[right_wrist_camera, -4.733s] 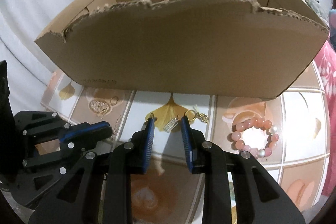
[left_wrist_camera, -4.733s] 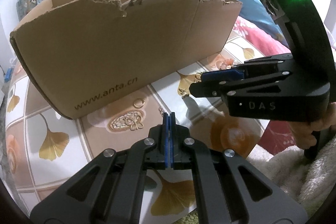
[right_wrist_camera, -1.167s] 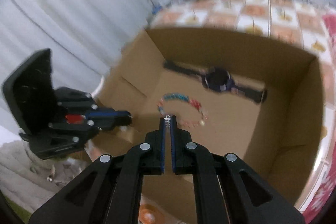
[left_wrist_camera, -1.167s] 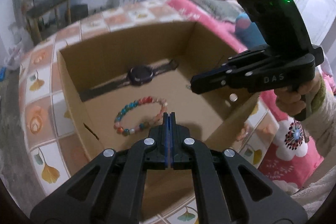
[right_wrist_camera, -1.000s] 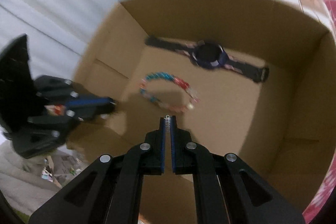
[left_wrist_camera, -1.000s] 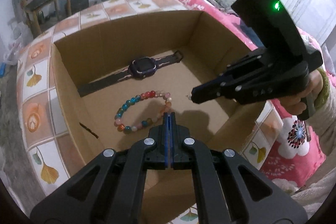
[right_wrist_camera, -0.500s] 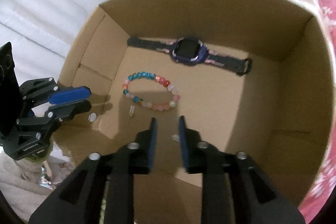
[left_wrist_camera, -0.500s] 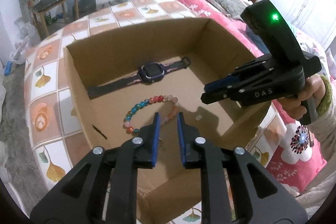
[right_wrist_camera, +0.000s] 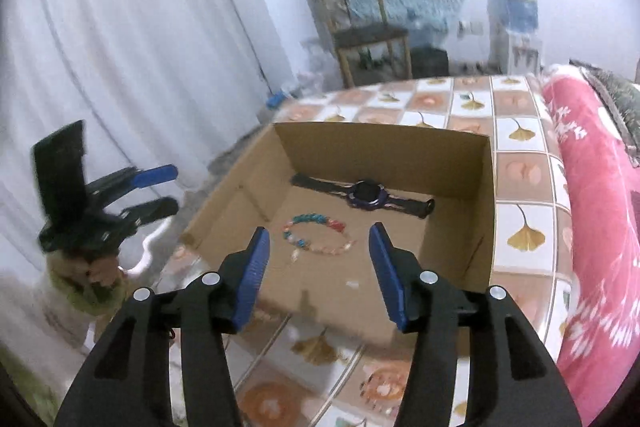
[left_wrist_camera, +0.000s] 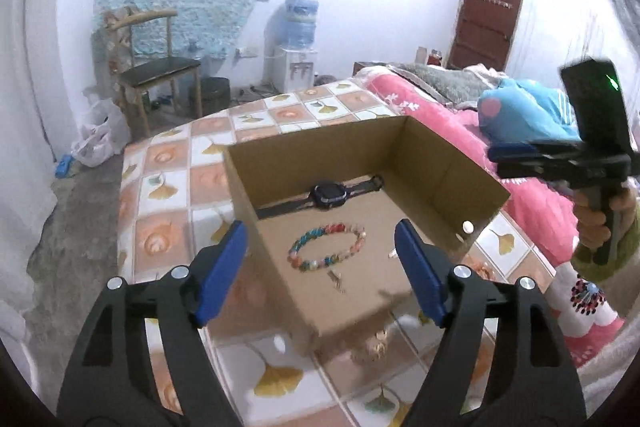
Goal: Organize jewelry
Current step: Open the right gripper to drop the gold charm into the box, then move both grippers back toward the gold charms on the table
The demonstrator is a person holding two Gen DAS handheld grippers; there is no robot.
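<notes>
Open cardboard box (left_wrist_camera: 448, 163) on a tabletop (left_wrist_camera: 168, 187) covered with a cloth of ginkgo-leaf and peach-toned squares. On the box floor lie four items. A dark smartwatch (left_wrist_camera: 330, 191) with its strap laid out flat lies along the far wall. Nearer is a multicoloured bead bracelet (left_wrist_camera: 326, 247) in a closed ring, apart from the watch. A small slender metal piece (left_wrist_camera: 338, 281) lies just near of the bracelet, and a small pale piece (left_wrist_camera: 394, 254) lies to the bracelet's right; both are too small to identify further.

Left gripper (left_wrist_camera: 320, 271), seen from its own camera: the jaws are spread wide, having just been opening, with nothing between the blue pads (left_wrist_camera: 222, 269). The box interior shows through the gap. In the right wrist view the same gripper (right_wrist_camera: 160, 189) appears at the left, beside the box, held in a hand (right_wrist_camera: 98, 273) above a green cuff, its two fingers parted.

Right gripper (right_wrist_camera: 318, 269), seen from its own camera: the jaws stand apart, less widely, also just opened and empty; the bracelet (right_wrist_camera: 318, 233) and watch (right_wrist_camera: 366, 193) lie beyond them. In the left wrist view this gripper (left_wrist_camera: 560, 161) is at the far right, beside the box, with a green light on its housing; its lettering is blurred and unreadable.

Outside the box, on the tabletop against its near wall, a pale jewelry piece (left_wrist_camera: 376, 345) is partly visible, blurred. No writing is legible on the box in either view.
</notes>
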